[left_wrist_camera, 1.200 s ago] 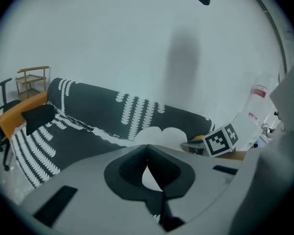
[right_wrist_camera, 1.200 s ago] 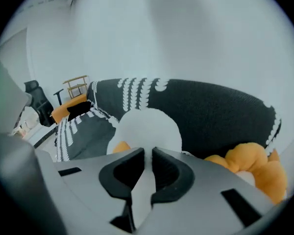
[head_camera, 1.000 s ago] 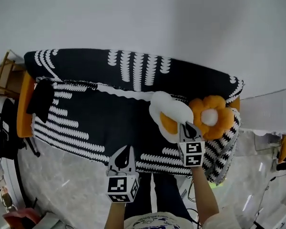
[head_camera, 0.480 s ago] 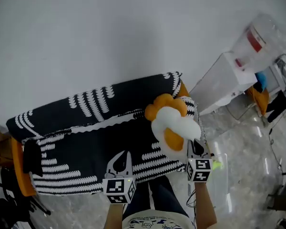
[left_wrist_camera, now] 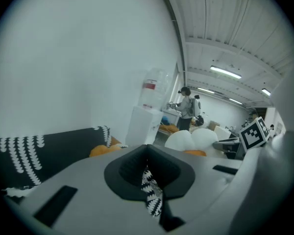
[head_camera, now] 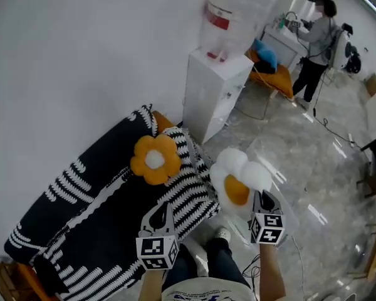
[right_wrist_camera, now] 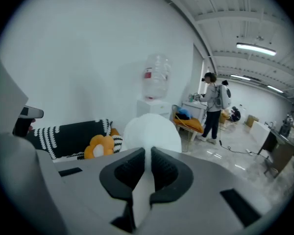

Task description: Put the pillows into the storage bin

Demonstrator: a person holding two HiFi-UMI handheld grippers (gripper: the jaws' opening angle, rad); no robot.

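My right gripper [head_camera: 262, 198] is shut on the edge of a fried-egg pillow [head_camera: 240, 180], white with an orange yolk, and holds it up over the pale floor right of the sofa. In the right gripper view the pillow's white rim [right_wrist_camera: 152, 131] sticks up between the pinched jaws [right_wrist_camera: 148, 153]. An orange flower pillow [head_camera: 155, 159] lies on the sofa's right armrest. My left gripper [head_camera: 163, 208] hangs over the sofa's front corner, jaws together and nothing in them; the striped cover shows past them [left_wrist_camera: 147, 148]. A clear bin's rim [head_camera: 297, 256] shows only faintly on the floor.
The black-and-white patterned sofa [head_camera: 100, 205] stands along the white wall. A white water dispenser [head_camera: 216, 86] with its bottle is right beside it. Farther off there are an orange chair [head_camera: 272, 74], a standing person [head_camera: 316, 36] and cables on the floor.
The view has swung right, from the sofa to the floor and dispenser. My right gripper has carried the egg pillow off the sofa. The flower pillow stays on the armrest. My left gripper moved along, still empty.
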